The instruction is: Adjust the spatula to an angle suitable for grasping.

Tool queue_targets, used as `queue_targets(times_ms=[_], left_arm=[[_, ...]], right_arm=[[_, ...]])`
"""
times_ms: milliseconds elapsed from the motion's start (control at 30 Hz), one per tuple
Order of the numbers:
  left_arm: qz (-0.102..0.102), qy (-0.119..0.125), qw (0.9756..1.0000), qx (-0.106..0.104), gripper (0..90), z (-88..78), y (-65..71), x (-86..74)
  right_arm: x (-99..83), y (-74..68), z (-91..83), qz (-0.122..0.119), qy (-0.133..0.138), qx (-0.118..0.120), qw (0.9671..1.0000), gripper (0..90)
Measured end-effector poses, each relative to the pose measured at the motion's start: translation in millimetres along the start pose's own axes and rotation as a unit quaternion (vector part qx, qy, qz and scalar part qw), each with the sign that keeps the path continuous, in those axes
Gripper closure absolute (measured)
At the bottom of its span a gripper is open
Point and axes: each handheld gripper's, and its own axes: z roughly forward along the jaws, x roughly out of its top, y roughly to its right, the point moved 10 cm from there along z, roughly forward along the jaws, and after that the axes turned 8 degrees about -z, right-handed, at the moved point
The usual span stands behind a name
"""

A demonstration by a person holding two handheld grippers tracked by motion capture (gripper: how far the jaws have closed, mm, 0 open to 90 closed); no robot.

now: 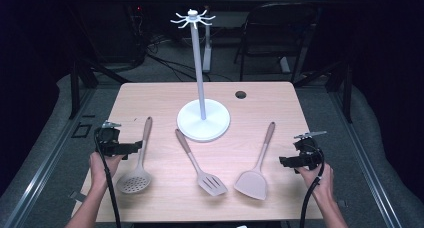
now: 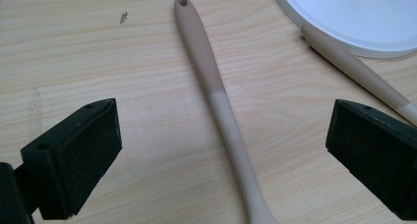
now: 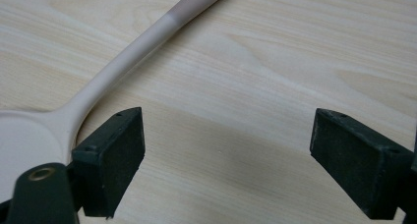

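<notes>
left gripper (image 2: 223, 150) jaws apart astride skimmer handle (image 2: 216, 96); right gripper (image 3: 226, 155) apart beside spatula (image 3: 98, 86).

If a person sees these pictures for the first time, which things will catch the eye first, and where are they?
First, the tall white stand with hooks on top, upright on its round base at the middle of the light wooden table. In front of it lie three beige utensils in a row: a perforated skimmer, a slotted turner and a solid turner. An open left gripper and right gripper wait at the sides.
</notes>
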Motion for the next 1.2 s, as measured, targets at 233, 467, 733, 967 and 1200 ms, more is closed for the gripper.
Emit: queue_targets(times_ms=[233,467,733,967,1200], left_arm=[[0.004,-0.007,0.9999,-0.007,0.0,3.7,3.0,-1.1],[0.004,-0.014,0.9999,-0.007,0.0,9.0,1.6,-4.2],[0.008,-0.014,0.9998,-0.012,0.0,10.3,1.6,-3.9],[0.012,-0.014,0.9998,-0.004,0.0,10.5,1.8,-3.1],[0.011,-0.018,0.9998,-0.004,0.0,9.8,1.8,-3.4]], right_arm=[[3.6,-11.4,2.1,-0.013,-0.003,0.016,0.9998,14.6],[7.9,-16.0,4.0,-0.01,0.0,0.022,0.9997,15.3],[10.8,-22.7,8.1,-0.009,-0.004,0.035,0.9993,18.0],[13.6,-31.8,9.8,-0.028,-0.02,0.031,0.9989,21.2],[21.7,-40.7,9.3,-0.039,-0.007,0.024,0.9989,27.8]])
